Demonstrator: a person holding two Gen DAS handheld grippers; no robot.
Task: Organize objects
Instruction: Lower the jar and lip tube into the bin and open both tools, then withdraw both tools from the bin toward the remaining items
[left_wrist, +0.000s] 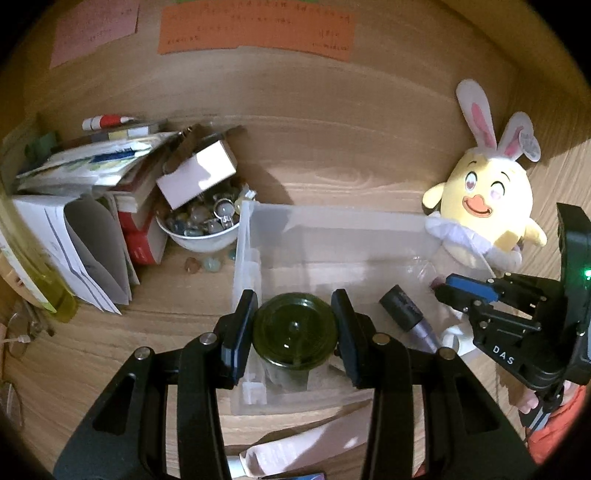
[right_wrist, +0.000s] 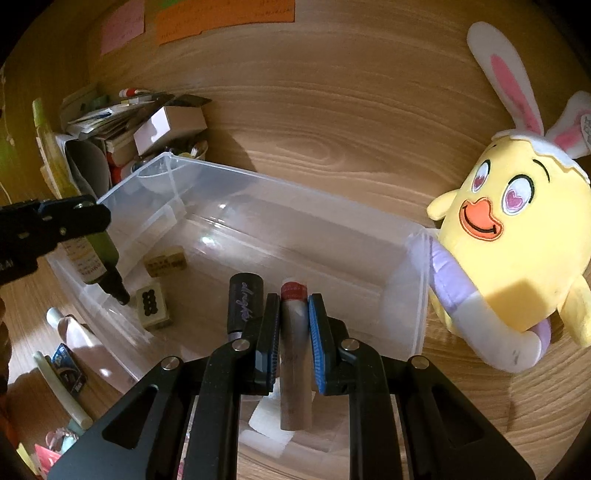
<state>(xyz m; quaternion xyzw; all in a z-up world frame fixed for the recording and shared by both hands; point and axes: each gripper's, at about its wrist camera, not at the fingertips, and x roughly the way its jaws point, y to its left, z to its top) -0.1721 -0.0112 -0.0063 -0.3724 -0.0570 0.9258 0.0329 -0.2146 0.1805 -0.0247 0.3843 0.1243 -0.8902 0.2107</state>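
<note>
Green bottle: dark green glass with a paper label, held upside down over the left end of the clear bin, its cap pointing down; from the left wrist view its round base faces the camera.
Left gripper: its two blue-padded fingers are clamped on the sides of the green bottle; seen from the right wrist view it reaches in over the bin's left wall.
Tube: brownish cylinder with a red band at the far end, held lengthwise over the near side of the bin.
Right gripper: fingers pressed against both sides of the tube, gripping it.
Clear bin: see-through plastic box on the wooden desk, open on top.
Inside the bin: a black-capped purple tube lying just left of the held tube, and two small cream blocks near the left end under the bottle.
Plush chick: yellow with rabbit ears, leaning against the bin's right end.
Bowl: white, full of glassy stones, just beyond the bin's left corner, with a small box tilted on it.
Books and papers: piled left of the bowl.
Sticky notes: orange and pink, on the wooden back panel.
</note>
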